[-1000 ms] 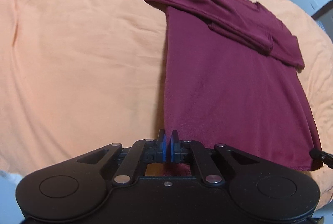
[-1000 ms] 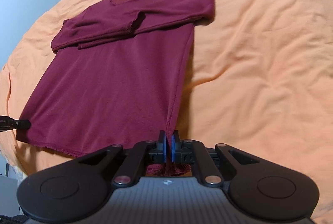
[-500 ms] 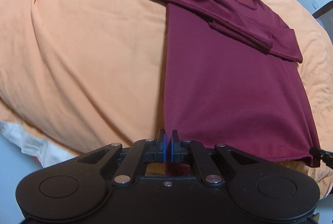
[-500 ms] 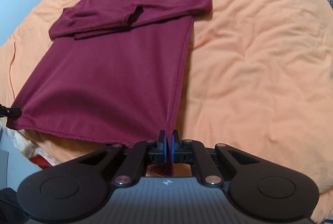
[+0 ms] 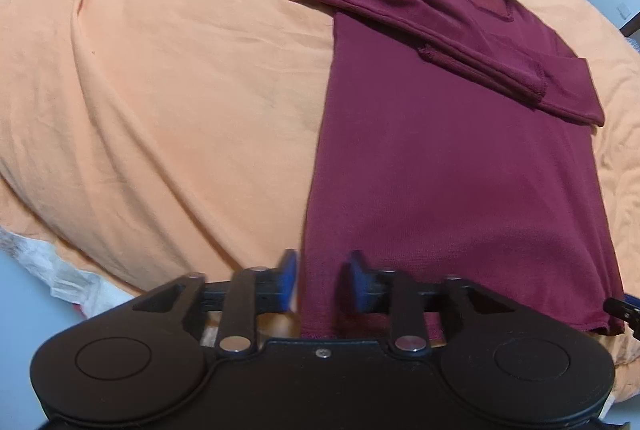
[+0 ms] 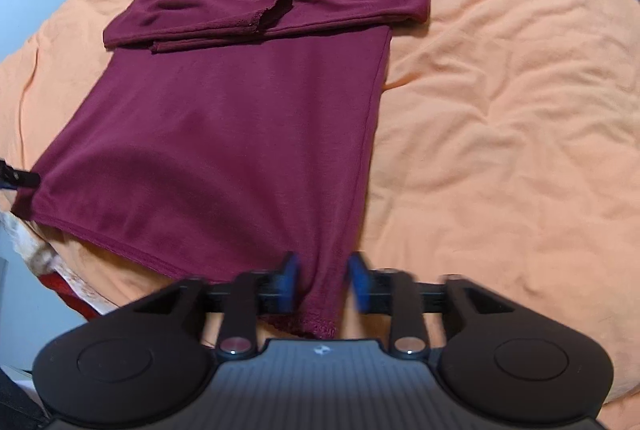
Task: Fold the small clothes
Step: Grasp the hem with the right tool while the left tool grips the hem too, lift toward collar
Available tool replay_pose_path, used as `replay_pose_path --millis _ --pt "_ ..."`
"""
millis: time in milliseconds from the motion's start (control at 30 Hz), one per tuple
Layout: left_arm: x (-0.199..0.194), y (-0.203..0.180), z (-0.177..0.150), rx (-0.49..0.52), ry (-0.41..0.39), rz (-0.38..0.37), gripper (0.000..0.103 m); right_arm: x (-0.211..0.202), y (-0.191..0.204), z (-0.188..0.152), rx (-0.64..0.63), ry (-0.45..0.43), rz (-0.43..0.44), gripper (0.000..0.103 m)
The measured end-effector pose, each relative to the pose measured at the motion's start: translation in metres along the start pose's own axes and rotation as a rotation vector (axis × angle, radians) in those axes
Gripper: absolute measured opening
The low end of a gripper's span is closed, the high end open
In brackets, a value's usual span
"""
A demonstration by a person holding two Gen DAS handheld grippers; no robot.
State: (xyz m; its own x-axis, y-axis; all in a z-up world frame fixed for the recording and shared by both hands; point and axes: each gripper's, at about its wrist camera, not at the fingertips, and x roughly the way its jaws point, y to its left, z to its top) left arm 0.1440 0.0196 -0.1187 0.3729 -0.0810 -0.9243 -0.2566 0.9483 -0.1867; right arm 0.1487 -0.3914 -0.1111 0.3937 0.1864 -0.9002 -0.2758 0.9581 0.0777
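On orange bedding (image 5: 160,70), maroon shirt (image 5: 440,170), grippers seemingly parted

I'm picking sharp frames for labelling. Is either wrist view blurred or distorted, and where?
Left wrist view: the left gripper has smeared blue pads, jaws apart, while the maroon shirt and the orange bedspread stay fairly sharp; fisheye bends the bed edges. Right wrist view: the right gripper is likewise smeared, and the shirt hem near it looks soft; the neckline is clearer.
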Motion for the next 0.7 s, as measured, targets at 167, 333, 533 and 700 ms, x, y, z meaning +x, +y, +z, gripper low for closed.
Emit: replay_pose_path --millis 167,333,533,700 --pt "-0.011 0.002 -0.002 -0.034 -0.037 0.058 0.078 -0.012 0.021 -0.01 -0.157 -0.062 -0.078 0.062" --pt "-0.027 0.0 -0.012 -0.029 -0.081 0.091 0.093 -0.017 0.061 -0.032 -0.445 -0.126 -0.112 0.07" --pt "-0.034 -0.015 -0.031 0.059 -0.125 0.096 0.097 0.008 0.098 -0.059 -0.771 -0.116 -0.218 0.066" --pt "-0.038 -0.029 -0.048 0.122 -0.155 0.066 0.098 0.029 0.115 -0.069 -0.94 -0.114 -0.28 0.057"
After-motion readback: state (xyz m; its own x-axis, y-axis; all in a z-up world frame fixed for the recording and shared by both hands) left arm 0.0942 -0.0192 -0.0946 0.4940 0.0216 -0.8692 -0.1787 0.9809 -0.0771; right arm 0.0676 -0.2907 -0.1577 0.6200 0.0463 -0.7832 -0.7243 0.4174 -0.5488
